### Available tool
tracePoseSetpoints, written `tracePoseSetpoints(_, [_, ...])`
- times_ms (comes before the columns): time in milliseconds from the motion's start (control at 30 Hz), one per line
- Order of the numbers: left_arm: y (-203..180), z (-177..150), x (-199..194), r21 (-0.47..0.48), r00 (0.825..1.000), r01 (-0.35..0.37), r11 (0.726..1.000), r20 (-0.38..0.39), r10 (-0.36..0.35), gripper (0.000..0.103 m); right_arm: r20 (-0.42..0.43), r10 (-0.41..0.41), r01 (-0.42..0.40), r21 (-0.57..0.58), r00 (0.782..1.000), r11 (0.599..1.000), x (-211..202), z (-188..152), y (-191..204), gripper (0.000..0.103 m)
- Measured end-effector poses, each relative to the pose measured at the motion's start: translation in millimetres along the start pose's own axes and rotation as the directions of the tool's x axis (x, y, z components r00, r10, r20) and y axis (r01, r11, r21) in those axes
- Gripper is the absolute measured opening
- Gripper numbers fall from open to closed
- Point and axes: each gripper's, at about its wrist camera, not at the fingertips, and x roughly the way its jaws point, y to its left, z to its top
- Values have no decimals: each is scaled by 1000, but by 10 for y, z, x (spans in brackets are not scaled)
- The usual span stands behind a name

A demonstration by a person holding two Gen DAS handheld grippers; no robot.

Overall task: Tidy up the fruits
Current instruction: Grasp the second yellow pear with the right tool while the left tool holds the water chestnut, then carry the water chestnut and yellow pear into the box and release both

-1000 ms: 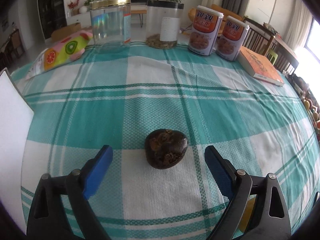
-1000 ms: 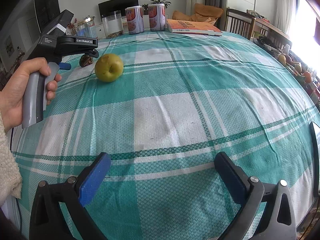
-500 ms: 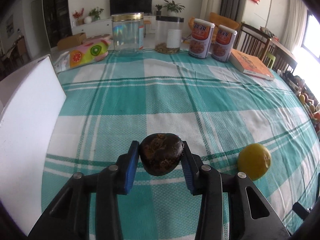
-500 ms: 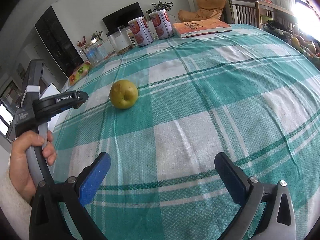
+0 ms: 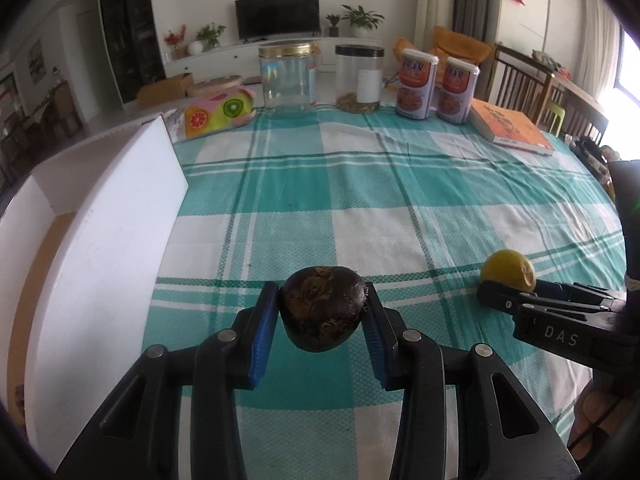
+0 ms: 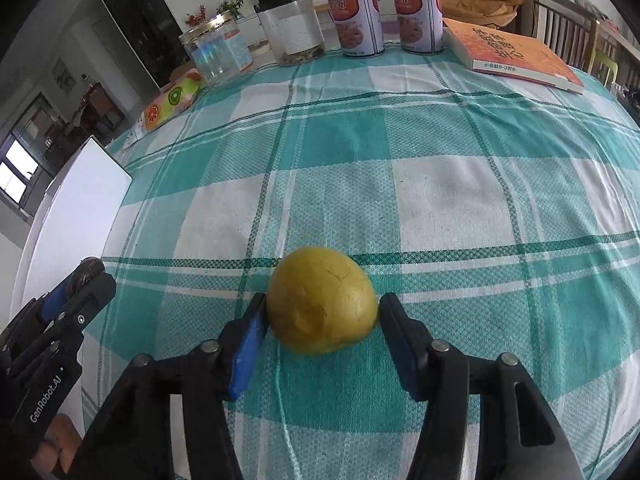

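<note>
My left gripper (image 5: pixel 322 308) is shut on a dark brown, rough-skinned fruit (image 5: pixel 323 312) and holds it above the checked tablecloth. My right gripper (image 6: pixel 322 310) is shut on a yellow-green fruit (image 6: pixel 322 300) low over the cloth. In the left wrist view the yellow-green fruit (image 5: pixel 509 274) shows at the right with the right gripper's finger against it. In the right wrist view the left gripper (image 6: pixel 86 280) shows at the far left, holding the dark fruit (image 6: pixel 89 273).
A white open box (image 5: pixel 100 216) stands along the table's left side. At the back edge are a fruit-print pack (image 5: pixel 216 114), two clear jars (image 5: pixel 287 76), two orange-labelled cans (image 5: pixel 416 84) and an orange book (image 5: pixel 510 130).
My right gripper has moved up to the yellow-green fruit and shut on it. My left gripper, shut on the dark fruit half a second ago, has lifted and drawn back toward the white box.
</note>
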Motion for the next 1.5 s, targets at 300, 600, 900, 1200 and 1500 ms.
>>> tracePoseSetpoints(300, [141,-105,-555,-120,957,282,952,-30,-288,42,31,152,-155,125,988,980,-494,-227,19,51])
tracePoseSetpoints(600, [856,-410,-1765,-180,842,535,825,43,-537,42,31,360,-358,-62,932,932,-1055,-300,1319,51])
tracePoseSetpoints(900, [2427,-501,-1778,-371,930,350,860,29,-366,42,-99,438,-445,-335,893,831,-1195,-569,2951,52])
tracePoseSetpoints(1200, [2934,-695,-1496,-554,929,330,764,48,-367,42,-170,314,-356,-506,934,785,-873,-976,3700,52])
tracePoseSetpoints(1500, [2939,-687,-2506,-511,740,637,576,199,-642,42,-155,352,-381,-478,923,791,-1115,-1008,3550,52])
